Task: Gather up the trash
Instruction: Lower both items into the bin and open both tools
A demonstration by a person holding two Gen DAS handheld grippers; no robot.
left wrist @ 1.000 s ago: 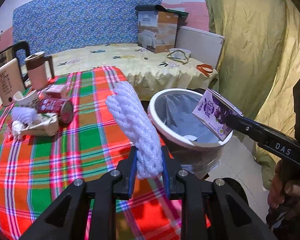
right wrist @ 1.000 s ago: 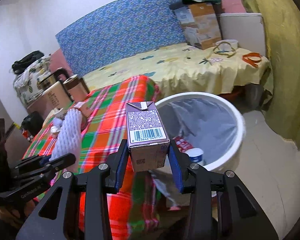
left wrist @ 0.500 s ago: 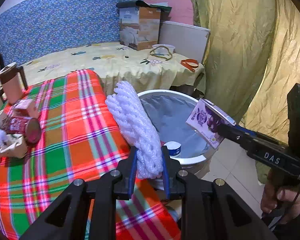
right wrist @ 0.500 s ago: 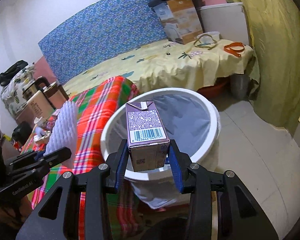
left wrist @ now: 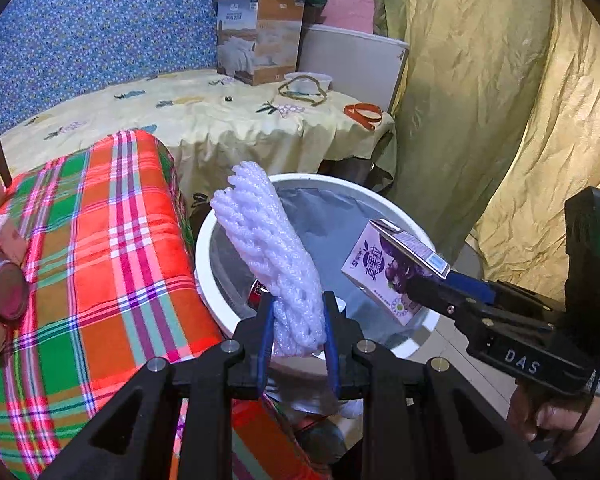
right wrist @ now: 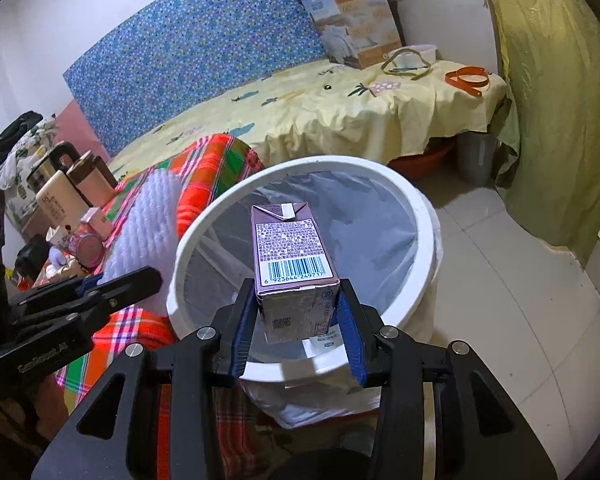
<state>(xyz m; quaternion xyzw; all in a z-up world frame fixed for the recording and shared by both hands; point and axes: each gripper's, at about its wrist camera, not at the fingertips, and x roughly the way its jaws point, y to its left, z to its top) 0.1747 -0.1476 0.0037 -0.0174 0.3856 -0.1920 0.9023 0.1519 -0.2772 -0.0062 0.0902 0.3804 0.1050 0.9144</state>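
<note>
Both pieces of trash are at the drop-off step. The left gripper (left wrist: 296, 320) is clamped on a white foam net (left wrist: 268, 248) and the right gripper (right wrist: 298, 312) on a purple drink carton (right wrist: 290, 256), each held over the mouth of the white bin (right wrist: 380, 176), just beyond the fingertips. Next, the fingers likely need only part. The plaid table (left wrist: 100, 260), left of the fingers, holds a red can (left wrist: 6, 290); nothing blocks the bin.
</note>
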